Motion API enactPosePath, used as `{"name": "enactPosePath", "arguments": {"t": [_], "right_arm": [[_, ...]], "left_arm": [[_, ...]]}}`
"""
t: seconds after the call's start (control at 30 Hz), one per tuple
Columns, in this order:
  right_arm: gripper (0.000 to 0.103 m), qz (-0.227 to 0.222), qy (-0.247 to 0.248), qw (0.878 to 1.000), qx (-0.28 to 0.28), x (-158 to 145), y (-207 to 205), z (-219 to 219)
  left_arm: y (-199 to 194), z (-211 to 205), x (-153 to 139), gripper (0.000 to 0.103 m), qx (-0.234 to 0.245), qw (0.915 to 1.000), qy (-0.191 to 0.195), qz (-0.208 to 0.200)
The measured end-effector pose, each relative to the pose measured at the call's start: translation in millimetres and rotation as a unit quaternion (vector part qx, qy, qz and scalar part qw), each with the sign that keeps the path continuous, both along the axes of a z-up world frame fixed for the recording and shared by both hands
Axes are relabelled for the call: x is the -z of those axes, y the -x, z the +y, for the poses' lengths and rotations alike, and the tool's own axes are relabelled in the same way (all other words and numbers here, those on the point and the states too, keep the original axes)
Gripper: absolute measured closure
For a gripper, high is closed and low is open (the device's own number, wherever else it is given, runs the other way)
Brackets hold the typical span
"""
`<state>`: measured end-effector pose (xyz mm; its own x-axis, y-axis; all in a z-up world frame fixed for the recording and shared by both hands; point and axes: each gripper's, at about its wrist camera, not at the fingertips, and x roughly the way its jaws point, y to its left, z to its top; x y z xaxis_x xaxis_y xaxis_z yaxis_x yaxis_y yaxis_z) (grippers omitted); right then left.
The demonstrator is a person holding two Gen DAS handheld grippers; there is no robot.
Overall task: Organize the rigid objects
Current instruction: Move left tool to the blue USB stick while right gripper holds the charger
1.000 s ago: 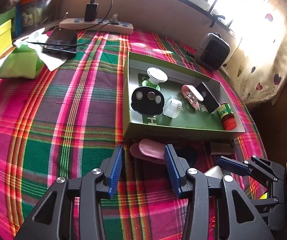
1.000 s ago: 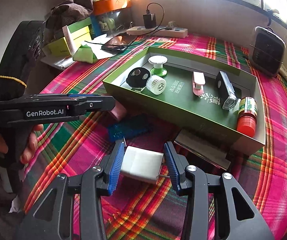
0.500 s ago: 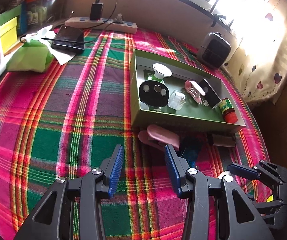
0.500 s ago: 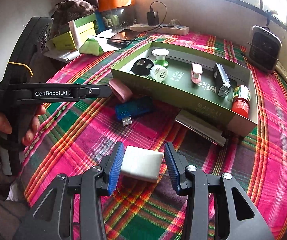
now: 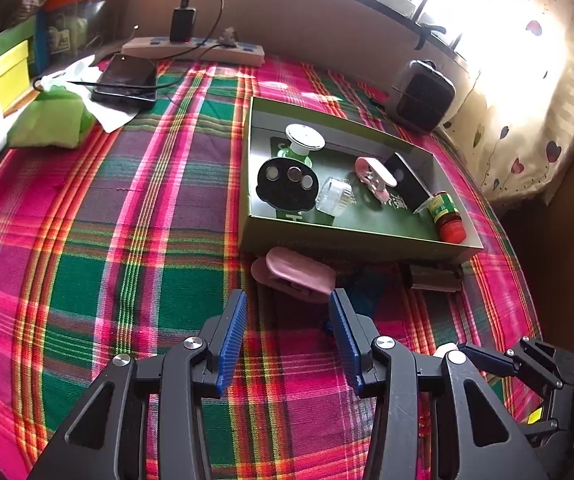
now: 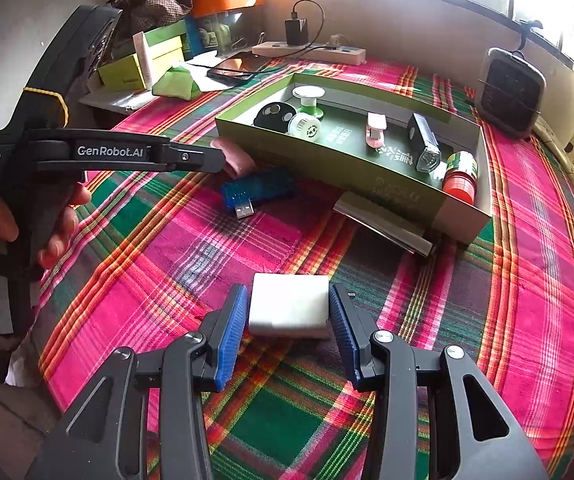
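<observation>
Right wrist view shows the right tool (image 6: 289,320) closed on a white charger block (image 6: 290,310) just above the surface (image 6: 527,280), which is covered in a pink, green and orange plaid cloth and sits under a bright window. Beyond it lie a blue USB stick (image 6: 257,192), a pink clip (image 6: 235,156) and a silver bar (image 6: 383,224) beside the green tray (image 6: 327,156) of small items. Left wrist view shows the left tool (image 5: 287,336) open and empty near the pink clip, with a power strip (image 5: 195,46), a phone (image 5: 127,82) and a small heater (image 5: 423,96) by the wall.
</observation>
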<state>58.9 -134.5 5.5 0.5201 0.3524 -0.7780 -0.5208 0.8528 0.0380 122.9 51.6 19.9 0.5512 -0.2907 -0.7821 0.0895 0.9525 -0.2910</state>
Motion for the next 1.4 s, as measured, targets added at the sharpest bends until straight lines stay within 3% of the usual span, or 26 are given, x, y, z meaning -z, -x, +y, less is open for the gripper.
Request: {"name": "enactPosePath", "arguments": {"t": [0.2, 0.33, 0.93, 1.07, 1.17, 1.4], "right_arm": [[0.060, -0.015, 0.027, 1.000, 0.003, 1, 5, 3], [0.060, -0.015, 0.023, 1.000, 0.016, 1, 3, -4], [0.060, -0.020, 0.002, 0.997, 0.069, 1, 9, -46], [0.060, -0.020, 0.004, 0.997, 0.071, 1, 9, -50], [0.060, -0.023, 0.005, 0.997, 0.072, 1, 9, -52], [0.060, -0.023, -0.012, 0.996, 0.081, 2, 8, -58]], "left_arm": [[-5, -11, 4, 0.061, 0.010, 0.9999, -0.008, 0.008], [-1, -15, 6, 0.061, 0.022, 0.9997, 0.006, 0.013], [13, -66, 8, 0.061, 0.099, 0.9949, -0.010, 0.015], [9, -73, 7, 0.061, 0.091, 0.9942, -0.058, 0.005], [3, -71, 6, 0.061, 0.087, 0.9951, -0.047, 0.007], [-8, -75, 8, 0.061, 0.072, 0.9954, -0.062, 0.007]]}}
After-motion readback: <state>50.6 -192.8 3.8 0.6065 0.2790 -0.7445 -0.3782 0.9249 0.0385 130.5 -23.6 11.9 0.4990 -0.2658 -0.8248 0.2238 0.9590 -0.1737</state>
